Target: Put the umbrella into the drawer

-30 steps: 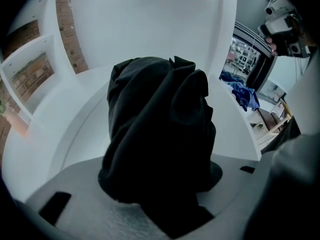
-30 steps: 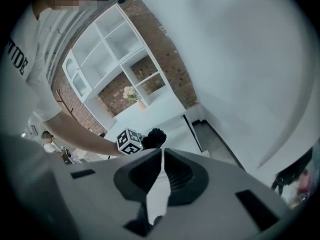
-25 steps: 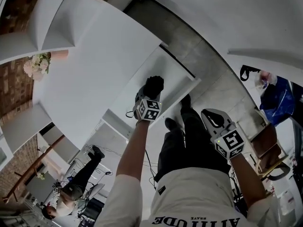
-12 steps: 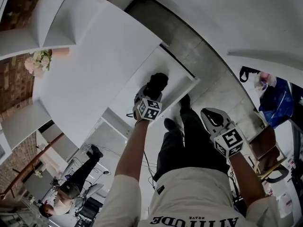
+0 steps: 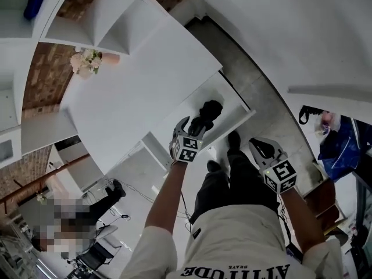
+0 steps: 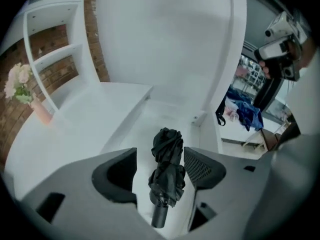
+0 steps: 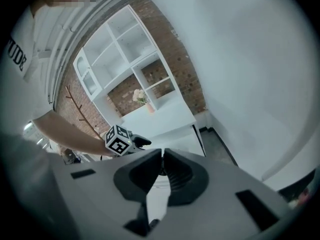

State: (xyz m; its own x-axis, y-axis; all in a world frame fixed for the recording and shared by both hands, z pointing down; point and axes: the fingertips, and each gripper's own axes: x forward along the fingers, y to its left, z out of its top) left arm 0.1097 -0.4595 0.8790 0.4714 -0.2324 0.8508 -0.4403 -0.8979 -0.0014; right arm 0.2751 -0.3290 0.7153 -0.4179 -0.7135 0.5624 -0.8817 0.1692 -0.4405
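1. Right gripper (image 7: 162,151): held out in front of the person's torso, well to the right of the drawer. Its jaws are closed tip to tip with nothing between them.
2. Left gripper (image 6: 160,158): angled down over the drawer. Its jaws have just been opening and now stand wide apart. The umbrella shows between them in the left gripper view (lying lower, with neither pad pressing it).
3. Umbrella (image 5: 208,112): black and folded into a crumpled bundle. It lies lengthwise on the drawer floor, with its stub handle towards the left gripper.
4. Drawer (image 6: 145,120): white, pulled out from under the cabinet top, holding the umbrella.
5. Cabinet top (image 5: 139,77): a broad white surface just beyond the drawer.
6. Vase of flowers (image 5: 87,61): a pink vase with pale blooms, standing at the far end of the cabinet top.
7. Shelves (image 5: 110,22): white and open, set against a brick wall (image 5: 49,77) behind the vase.
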